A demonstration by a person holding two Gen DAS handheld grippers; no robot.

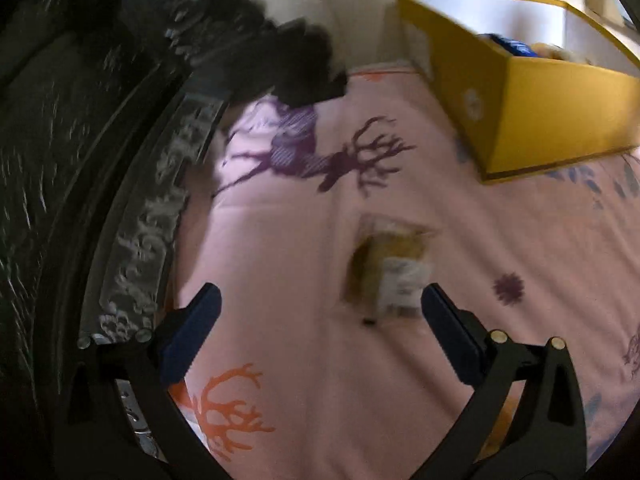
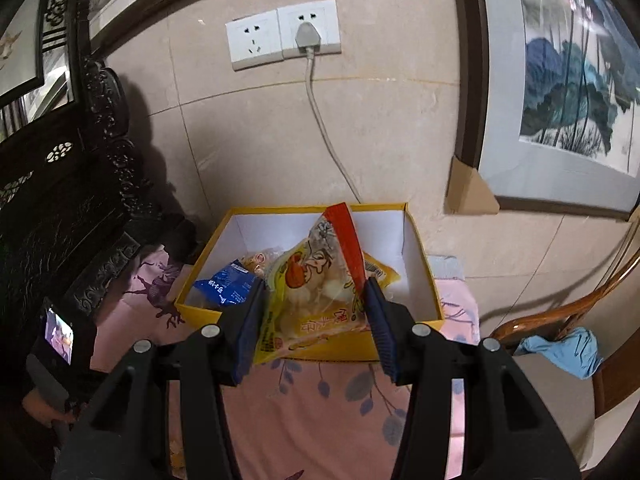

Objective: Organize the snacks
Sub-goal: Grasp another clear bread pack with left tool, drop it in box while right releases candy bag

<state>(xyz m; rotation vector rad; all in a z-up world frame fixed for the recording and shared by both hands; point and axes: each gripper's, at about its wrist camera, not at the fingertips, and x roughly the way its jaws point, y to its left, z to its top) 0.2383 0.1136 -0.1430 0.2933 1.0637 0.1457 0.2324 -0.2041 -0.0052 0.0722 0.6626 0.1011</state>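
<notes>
Your right gripper (image 2: pixel 316 312) pinches the yellow snack bag (image 2: pixel 316 292) over the yellow box (image 2: pixel 420 240): release it there, then close your spread left gripper (image 1: pixel 320 320) on the clear packet (image 1: pixel 390 270) at its one o'clock.

The left gripper (image 1: pixel 320 312) hangs over a pink cloth (image 1: pixel 280 248) printed with deer, its jaws spread wide with nothing between them. A blurred snack packet (image 1: pixel 390 268) lies on the cloth just beyond the jaw at four o'clock. A yellow box (image 1: pixel 532 120) sits at two o'clock, and dark carved furniture (image 1: pixel 80 140) fills nine o'clock.
</notes>
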